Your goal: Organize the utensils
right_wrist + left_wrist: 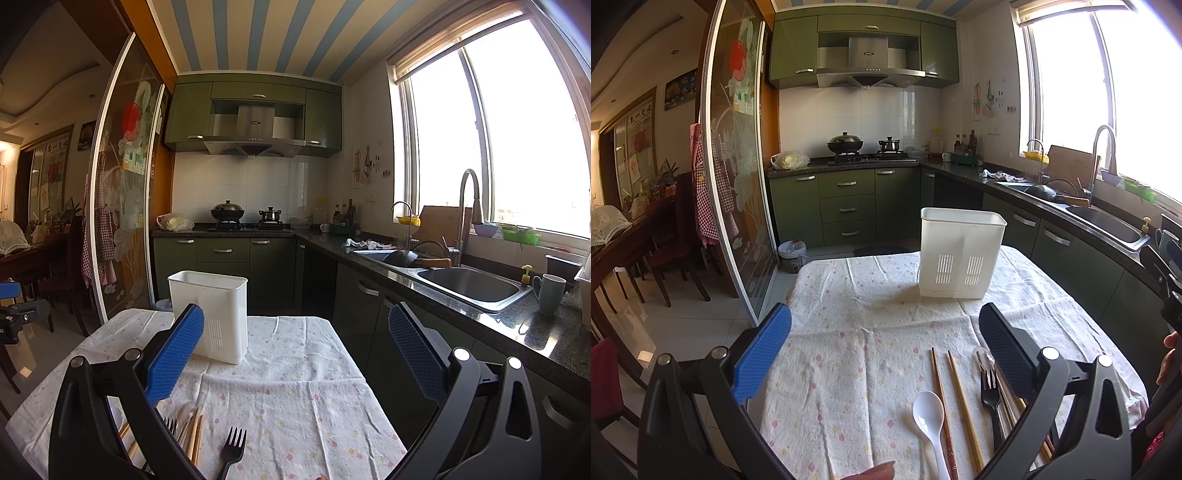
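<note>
Utensils lie loose at the near edge of the bench (849, 369), on a white cloth with small flower print. White plastic spoon (929, 415) lies bowl up, just left of a pair of wooden chopsticks (955, 398). Right of those, a clear plastic spoon (983, 357) and a black fork (990, 397) overlap more chopsticks, partly hidden behind the left claw's right finger. Right wrist view shows a second black fork (232, 448) lying alone, tines pointing away, just right of that same pile.

White utensil holder (961, 253) stands upright at the far side of the bench, slotted vents low on its front, well apart from the utensils. Its inside is not visible.

Left claw (884, 354) spread wide above the cloth, holding nothing. Right claw (295, 354) spread wide too, nothing between its blue pads (173, 358).

Fingertip (879, 470) shows at the bottom edge. Green kitchen cabinets, stove with pots, and sink (469, 286) under the window lie beyond.
</note>
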Action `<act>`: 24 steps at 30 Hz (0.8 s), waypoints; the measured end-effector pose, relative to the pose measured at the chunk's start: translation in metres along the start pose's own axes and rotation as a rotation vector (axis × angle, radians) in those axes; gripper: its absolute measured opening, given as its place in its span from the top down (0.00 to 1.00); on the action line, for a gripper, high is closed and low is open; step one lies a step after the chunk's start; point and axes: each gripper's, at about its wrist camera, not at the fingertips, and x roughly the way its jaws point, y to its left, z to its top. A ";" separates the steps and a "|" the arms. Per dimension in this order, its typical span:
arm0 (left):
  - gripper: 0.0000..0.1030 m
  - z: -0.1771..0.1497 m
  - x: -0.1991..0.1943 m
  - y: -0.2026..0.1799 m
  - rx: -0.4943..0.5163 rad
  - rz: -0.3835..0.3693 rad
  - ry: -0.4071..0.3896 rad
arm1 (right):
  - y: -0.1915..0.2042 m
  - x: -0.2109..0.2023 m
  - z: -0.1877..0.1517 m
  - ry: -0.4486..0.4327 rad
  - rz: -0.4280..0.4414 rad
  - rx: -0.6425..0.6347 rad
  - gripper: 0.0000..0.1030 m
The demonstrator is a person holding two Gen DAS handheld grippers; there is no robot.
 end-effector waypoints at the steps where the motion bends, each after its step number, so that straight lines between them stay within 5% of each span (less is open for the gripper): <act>1: 0.06 0.000 0.000 0.000 0.000 -0.002 0.000 | 0.000 0.000 0.000 -0.001 -0.001 0.000 0.04; 24: 0.06 0.000 0.002 0.001 -0.002 -0.002 0.001 | 0.001 0.002 0.000 -0.004 0.001 0.003 0.04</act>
